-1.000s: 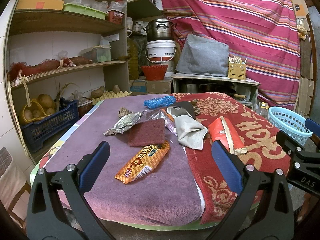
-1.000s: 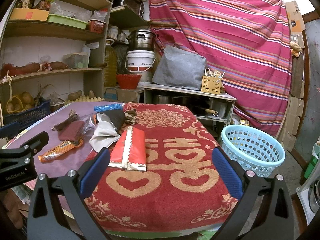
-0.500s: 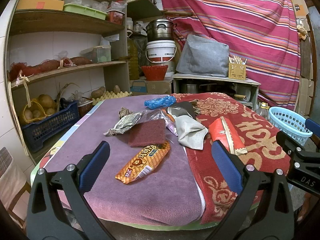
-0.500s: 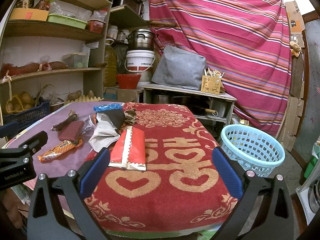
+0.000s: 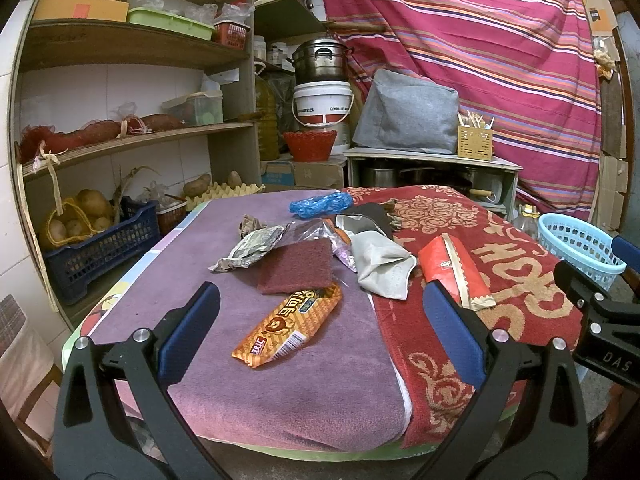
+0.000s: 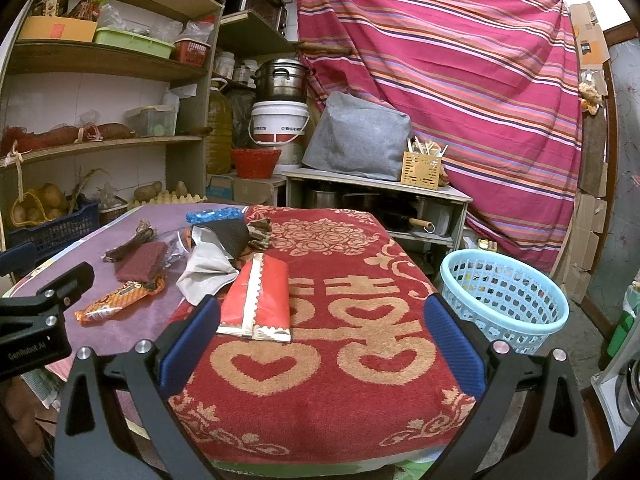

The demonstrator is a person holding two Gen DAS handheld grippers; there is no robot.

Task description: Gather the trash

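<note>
Several wrappers lie on the cloth-covered table (image 5: pixel 280 376). An orange snack wrapper (image 5: pixel 288 330) lies nearest my left gripper (image 5: pixel 320 334), which is open and empty above the table's near edge. A red packet (image 6: pixel 256 306) lies just ahead of my right gripper (image 6: pixel 320 344), also open and empty. Behind lie a grey pouch (image 5: pixel 380 266), a maroon scouring pad (image 5: pixel 296 266), a crumpled foil wrapper (image 5: pixel 252 246) and a blue wrapper (image 5: pixel 320 204). A light blue basket (image 6: pixel 504 300) stands on the floor to the table's right.
Wooden shelves (image 5: pixel 132 140) with potatoes, crates and boxes stand on the left. A low cabinet (image 6: pixel 376 196) with a grey bag and a bucket stands behind the table. A striped curtain (image 6: pixel 460 80) hangs at the back. The red towel (image 6: pixel 328 360) covers the table's right half.
</note>
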